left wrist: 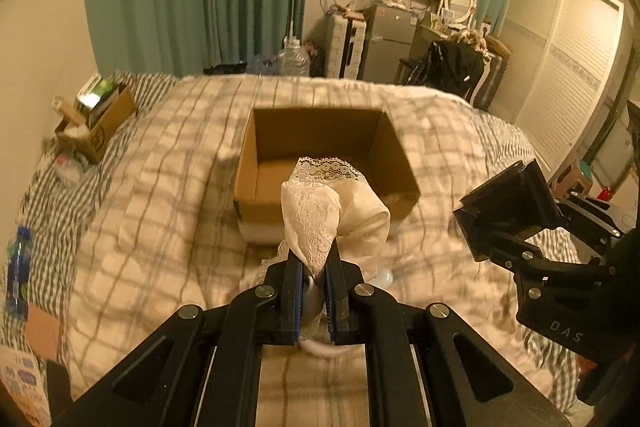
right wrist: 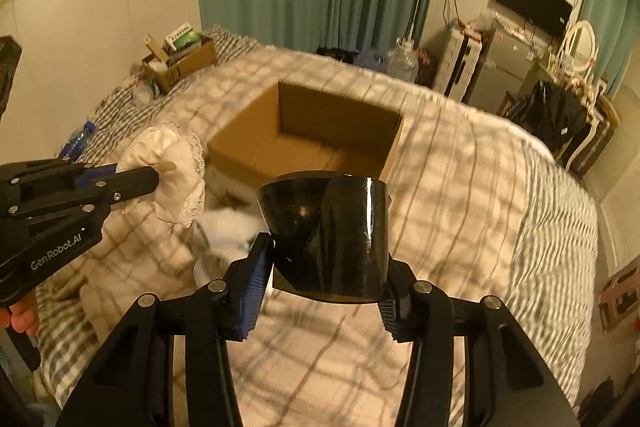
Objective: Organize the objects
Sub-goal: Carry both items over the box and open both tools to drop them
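Observation:
An open cardboard box (left wrist: 320, 143) (right wrist: 320, 131) stands on the checked bed, empty inside as far as shown. My left gripper (left wrist: 314, 267) is shut on a cream lace-trimmed cloth (left wrist: 328, 215) and holds it just before the box's near wall; the cloth also shows in the right wrist view (right wrist: 172, 179). My right gripper (right wrist: 326, 267) is shut on a glossy black cylindrical object (right wrist: 332, 235), held above the bed to the right of the box; it also shows in the left wrist view (left wrist: 508, 207).
A smaller cardboard box (left wrist: 96, 123) full of items sits at the bed's far left by the wall. A blue water bottle (left wrist: 18, 267) lies at the left edge. White items (right wrist: 228, 227) lie on the bedding near the box. Furniture, a fridge and a wardrobe stand beyond the bed.

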Tool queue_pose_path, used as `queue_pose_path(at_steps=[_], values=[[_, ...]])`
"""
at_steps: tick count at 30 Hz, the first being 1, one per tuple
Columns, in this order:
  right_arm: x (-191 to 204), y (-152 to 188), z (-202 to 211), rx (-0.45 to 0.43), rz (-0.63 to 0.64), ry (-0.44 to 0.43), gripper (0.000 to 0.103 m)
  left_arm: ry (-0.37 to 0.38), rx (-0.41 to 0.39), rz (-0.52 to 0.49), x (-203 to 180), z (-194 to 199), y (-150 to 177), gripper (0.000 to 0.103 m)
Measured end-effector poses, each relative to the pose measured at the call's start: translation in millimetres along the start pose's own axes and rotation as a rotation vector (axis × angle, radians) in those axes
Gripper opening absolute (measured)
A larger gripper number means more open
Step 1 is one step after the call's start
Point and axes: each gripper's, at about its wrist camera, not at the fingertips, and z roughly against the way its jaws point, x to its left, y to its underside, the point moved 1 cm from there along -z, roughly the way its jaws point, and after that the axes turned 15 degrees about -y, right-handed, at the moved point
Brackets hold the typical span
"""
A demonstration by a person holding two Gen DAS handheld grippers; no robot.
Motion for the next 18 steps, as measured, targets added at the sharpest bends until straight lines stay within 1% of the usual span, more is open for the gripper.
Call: queue_pose_path(at_steps=[4, 8, 11, 13, 18], values=[[-6, -29, -1, -0.025, 0.011, -0.006, 0.046, -0.001, -0.03, -0.011, -3, -9, -33, 0.009], [-20, -63, -17, -0.031, 0.023, -0.002, 0.045, 0.001, -0.04, -0.016, -6, -31, -64, 0.009], [-35, -88, -40, -0.028, 0.01, -0.017, 0.045, 0.0, -0.033, -0.018, -8, -55, -83, 0.009], [-47, -98, -55, -0.019, 0.005, -0.016, 0.045, -0.002, -0.023, -0.029, -10, -76, -93, 0.009], [-76, -114, -102, 0.018, -0.032, -0.025, 0.044, 0.002, 0.026, -0.034, -16, -131, -100, 0.009]])
